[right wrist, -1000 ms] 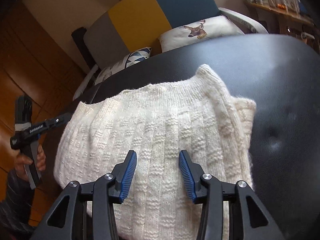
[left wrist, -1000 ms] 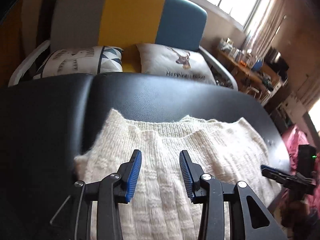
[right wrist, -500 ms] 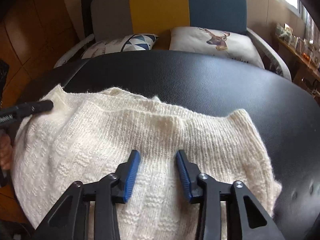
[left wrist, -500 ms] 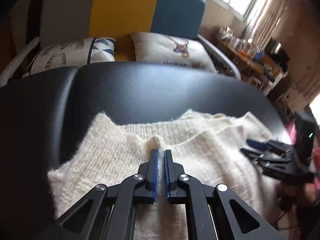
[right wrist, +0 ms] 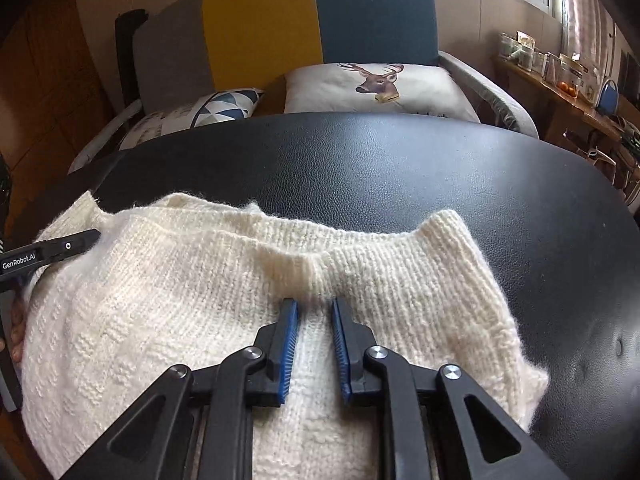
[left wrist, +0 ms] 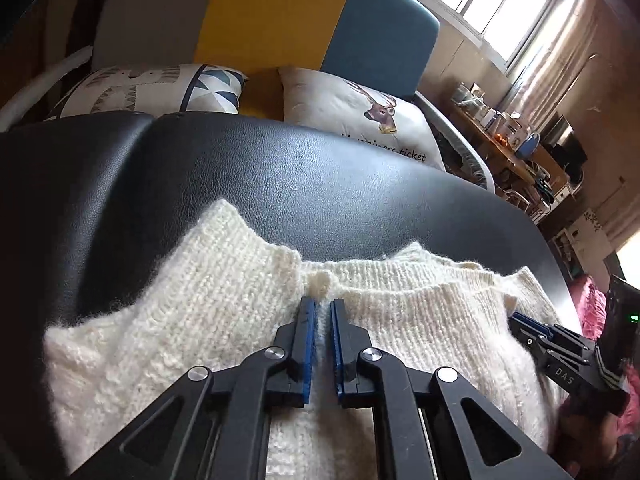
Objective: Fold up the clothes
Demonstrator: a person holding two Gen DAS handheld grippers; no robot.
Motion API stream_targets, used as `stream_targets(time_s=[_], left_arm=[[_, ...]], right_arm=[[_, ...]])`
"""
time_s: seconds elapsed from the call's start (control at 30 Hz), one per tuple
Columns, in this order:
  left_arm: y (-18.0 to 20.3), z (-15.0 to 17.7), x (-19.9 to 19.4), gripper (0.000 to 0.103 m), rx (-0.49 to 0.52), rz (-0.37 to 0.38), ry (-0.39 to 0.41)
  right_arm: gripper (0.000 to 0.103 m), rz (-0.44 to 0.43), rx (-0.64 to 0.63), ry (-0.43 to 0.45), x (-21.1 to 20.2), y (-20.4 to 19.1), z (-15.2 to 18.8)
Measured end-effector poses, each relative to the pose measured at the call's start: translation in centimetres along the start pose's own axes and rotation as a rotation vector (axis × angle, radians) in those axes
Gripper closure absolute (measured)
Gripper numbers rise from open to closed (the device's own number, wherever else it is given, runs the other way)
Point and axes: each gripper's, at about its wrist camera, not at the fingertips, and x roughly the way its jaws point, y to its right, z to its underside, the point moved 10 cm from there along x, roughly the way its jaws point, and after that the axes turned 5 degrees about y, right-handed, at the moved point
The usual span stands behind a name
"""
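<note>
A cream knitted sweater (left wrist: 224,300) lies on a black padded surface (left wrist: 320,184), its ribbed edge toward the sofa. My left gripper (left wrist: 322,304) is shut on a small pinch of that ribbed edge near the sweater's left side. In the same view my right gripper (left wrist: 520,320) sits at the sweater's right edge. Seen from the right wrist, the sweater (right wrist: 160,300) puckers between the blue pads of my right gripper (right wrist: 314,304), which is shut on the ribbed band. The left gripper (right wrist: 80,240) reaches in from the left.
Beyond the black surface (right wrist: 360,168) stands a grey, yellow and teal sofa (right wrist: 260,20) with a deer cushion (right wrist: 376,88) and a triangle-print cushion (right wrist: 216,108). A cluttered wooden shelf (left wrist: 504,140) runs along the right wall. A hand (right wrist: 16,320) holds the left gripper.
The left gripper shut on the ribbed edge and still holds it. The right gripper swung round to face the sofa and has closed from wide open onto the sweater's band.
</note>
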Motion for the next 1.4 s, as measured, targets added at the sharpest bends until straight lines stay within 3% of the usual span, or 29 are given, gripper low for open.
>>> stream_targets(time_s=[0.17,0.3,0.37,0.43,0.5,0.6,0.73,0.83,0.97,1.07,1.17,1.27,1.37,1.4], left_arm=[[0.0,2.2,-1.7,0.095,-0.014,0.011,-0.008],[0.2,3.0,-2.4,0.094,0.019,0.005,-0.023],[-0.3,2.6,-2.7,0.094,-0.016,0.005,-0.056],[-0.3,1.9,-4.4,0.089,-0.024,-0.029,-0.024],[0.1,1.3,-6.5,0.073,-0.019,-0.051,0.030],[3.0,2.3,-9.0,0.057,-0.016,0.033,0.062],[9.0,5.4,-10.4,0.055,0.061,0.150,0.036],[14.1,8.0,-9.9,0.055,0.160,0.236,-0.029],[17.6,11.0,-8.2,0.055,0.278,0.238,-0.096],[20.2,13.3,-7.0,0.054,0.367,0.240,-0.146],[20.6,14.0,-6.3,0.049,0.383,0.241,-0.169],[20.4,14.5,-6.2,0.041,0.382,0.253,-0.191],[20.4,14.9,-6.1,0.036,0.394,0.261,-0.202],[20.3,15.0,-6.0,0.036,0.398,0.259,-0.197]], right_arm=[[0.086,-0.062,0.054,-0.024,-2.0,-0.2,2.3],[0.077,-0.232,0.134,-0.040,-5.3,-0.5,3.8],[0.077,-0.330,0.193,-0.010,-8.6,0.4,4.2],[0.074,-0.401,0.239,0.029,-12.3,2.2,4.6],[0.073,-0.482,0.305,0.045,-15.8,4.3,6.1],[0.072,-0.571,0.382,0.011,-18.8,6.7,9.4],[0.069,-0.616,0.392,-0.088,-19.3,6.6,13.7],[0.069,-0.627,0.413,-0.105,-18.7,6.6,15.2],[0.069,-0.682,0.424,-0.079,-18.9,6.1,15.3],[0.068,-0.788,0.421,-0.044,-19.9,5.2,14.1],[0.064,-0.822,0.385,-0.126,-19.1,3.9,14.4],[0.063,-0.879,0.266,-0.307,-18.8,1.5,17.1],[0.069,-0.882,0.124,-0.469,-18.9,0.0,20.1],[0.084,-0.875,0.086,-0.500,-18.9,-0.1,20.7]])
